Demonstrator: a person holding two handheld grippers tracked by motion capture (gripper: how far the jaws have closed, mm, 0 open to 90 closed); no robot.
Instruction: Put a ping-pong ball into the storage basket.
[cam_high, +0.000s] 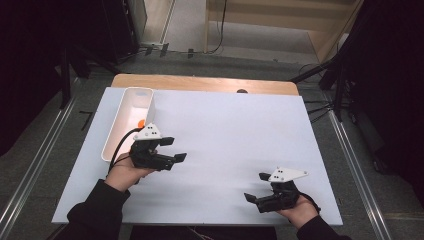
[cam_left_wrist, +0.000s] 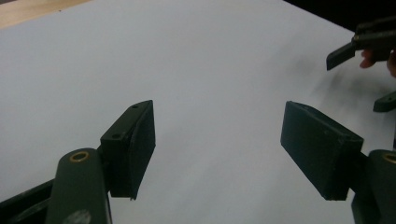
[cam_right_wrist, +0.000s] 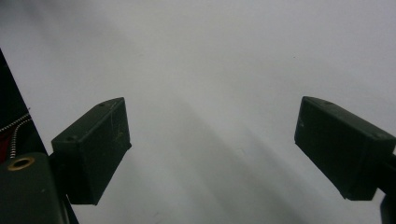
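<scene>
My left gripper (cam_high: 174, 149) hovers over the white table sheet (cam_high: 225, 140), just right of a long white tray (cam_high: 125, 122). Its jaws stand apart with nothing between them, as the left gripper view (cam_left_wrist: 217, 142) confirms. An orange object (cam_high: 141, 122) lies inside the tray, partly hidden behind the gripper's grey plate. My right gripper (cam_high: 256, 187) rests low near the table's front right edge, pointing left. It is open and empty; in the right gripper view (cam_right_wrist: 212, 140) only bare white sheet lies between the pads. The right gripper's jaw tips (cam_left_wrist: 345, 53) appear at the far right of the left gripper view.
The white sheet covers a wooden tabletop (cam_high: 200, 82), whose far strip is bare. Metal rails (cam_high: 350, 165) run along the floor on both sides. Cables (cam_high: 315, 107) lie on the floor at the back right. Dark curtains flank the scene.
</scene>
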